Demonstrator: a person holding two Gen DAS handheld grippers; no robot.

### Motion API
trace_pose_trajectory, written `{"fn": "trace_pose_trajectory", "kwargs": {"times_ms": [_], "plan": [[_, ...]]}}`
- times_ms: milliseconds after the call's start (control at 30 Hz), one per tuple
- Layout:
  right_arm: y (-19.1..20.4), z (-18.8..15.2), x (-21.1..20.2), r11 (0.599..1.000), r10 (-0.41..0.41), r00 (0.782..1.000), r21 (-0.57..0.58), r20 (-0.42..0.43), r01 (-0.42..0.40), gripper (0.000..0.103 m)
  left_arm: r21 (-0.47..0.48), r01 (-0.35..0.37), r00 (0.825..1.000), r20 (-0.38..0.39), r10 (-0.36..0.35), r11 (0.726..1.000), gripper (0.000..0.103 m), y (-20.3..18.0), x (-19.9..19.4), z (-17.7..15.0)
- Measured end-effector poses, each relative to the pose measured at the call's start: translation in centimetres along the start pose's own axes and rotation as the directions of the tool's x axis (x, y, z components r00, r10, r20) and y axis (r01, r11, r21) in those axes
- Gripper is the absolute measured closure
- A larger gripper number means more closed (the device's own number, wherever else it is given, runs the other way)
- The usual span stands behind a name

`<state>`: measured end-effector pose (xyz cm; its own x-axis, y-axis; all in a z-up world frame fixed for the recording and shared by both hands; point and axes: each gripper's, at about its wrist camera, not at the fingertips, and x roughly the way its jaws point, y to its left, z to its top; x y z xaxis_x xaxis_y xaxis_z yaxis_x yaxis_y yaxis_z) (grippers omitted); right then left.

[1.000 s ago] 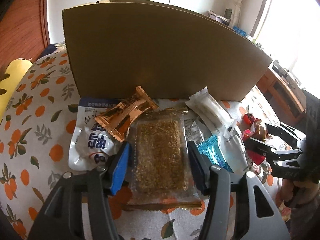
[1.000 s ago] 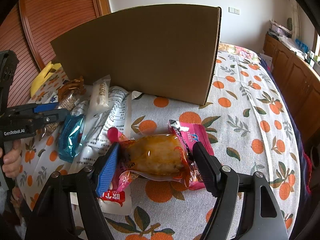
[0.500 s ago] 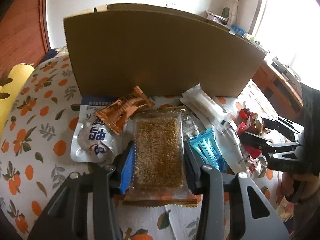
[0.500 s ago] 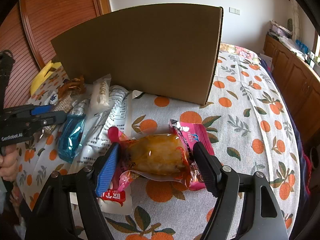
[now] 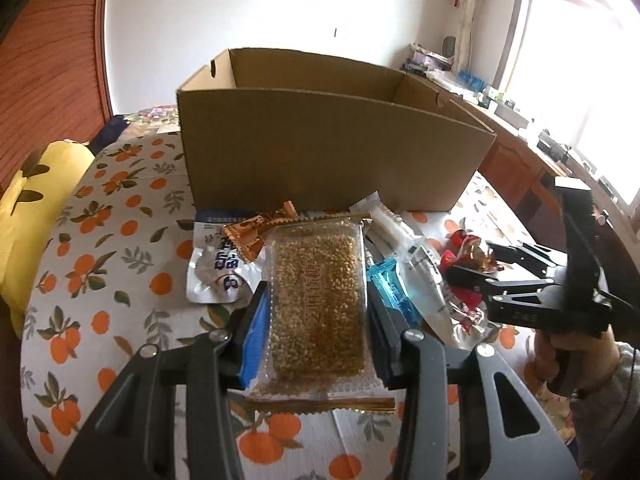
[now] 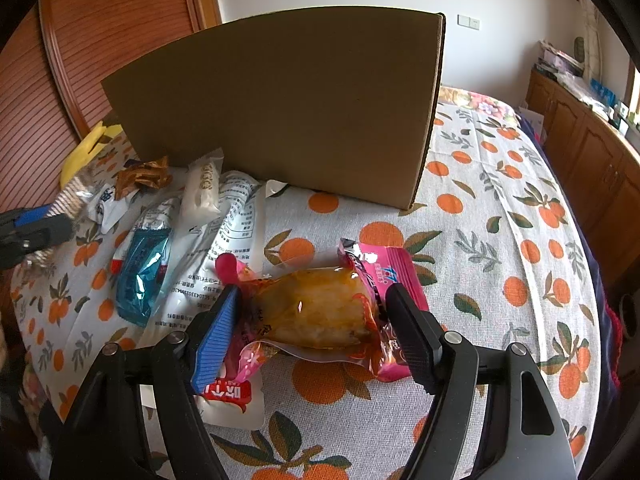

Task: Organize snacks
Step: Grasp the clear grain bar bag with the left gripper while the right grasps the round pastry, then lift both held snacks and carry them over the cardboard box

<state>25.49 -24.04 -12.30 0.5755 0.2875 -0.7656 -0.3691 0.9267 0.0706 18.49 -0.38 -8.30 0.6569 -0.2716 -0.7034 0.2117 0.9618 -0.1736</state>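
The left gripper (image 5: pixel 318 312) pinches the sesame bar (image 5: pixel 318 304), long axis pointing toward 12 o'clock at the cardboard box (image 5: pixel 328 152). Its label is illegible. The right gripper (image 6: pixel 314 316) jaws stand spread around the orange snack pack (image 6: pixel 316 308).

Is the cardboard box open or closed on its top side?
Open. The left wrist view looks over the near wall of the cardboard box and shows its inner walls, with no flap covering the top. Its contents are hidden.

Daylight from the window (image 5: pixel 576 60) glares white; fisheye edges bend and darken.

Home bedroom, orange-print bedspread (image 6: pixel 500 208), wooden cabinets (image 6: pixel 588 152), curtained window (image 5: pixel 560 40)
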Motion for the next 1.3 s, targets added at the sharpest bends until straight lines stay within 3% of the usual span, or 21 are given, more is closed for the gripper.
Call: {"fn": "trace_pose_trajectory", "kwargs": {"times_ms": [467,700,867,1300], "plan": [[-0.1,-0.1,-0.2,1.000,0.000,1.000,0.004,0.004,0.000,0.029,0.010,-0.007,0.999,0.050,0.006,1.000,0.060,-0.7,-3.6,-1.0],[0.2,-0.1,-0.1,1.000,-0.002,1.000,-0.004,0.009,0.002,0.032,0.001,0.002,0.999,0.052,-0.002,1.000,0.060,-0.3,-3.7,-1.3],[0.9,0.0,-0.2,0.999,-0.026,0.999,-0.031,0.020,0.026,0.040,0.002,0.001,0.998,0.057,-0.001,1.000,0.060,-0.3,-3.9,-1.4],[0.3,-0.2,-3.5,0.999,-0.034,0.997,-0.016,0.066,0.035,0.042,-0.007,0.009,0.998,0.060,-0.008,1.000,0.060,-0.3,-3.4,-1.7]]}}
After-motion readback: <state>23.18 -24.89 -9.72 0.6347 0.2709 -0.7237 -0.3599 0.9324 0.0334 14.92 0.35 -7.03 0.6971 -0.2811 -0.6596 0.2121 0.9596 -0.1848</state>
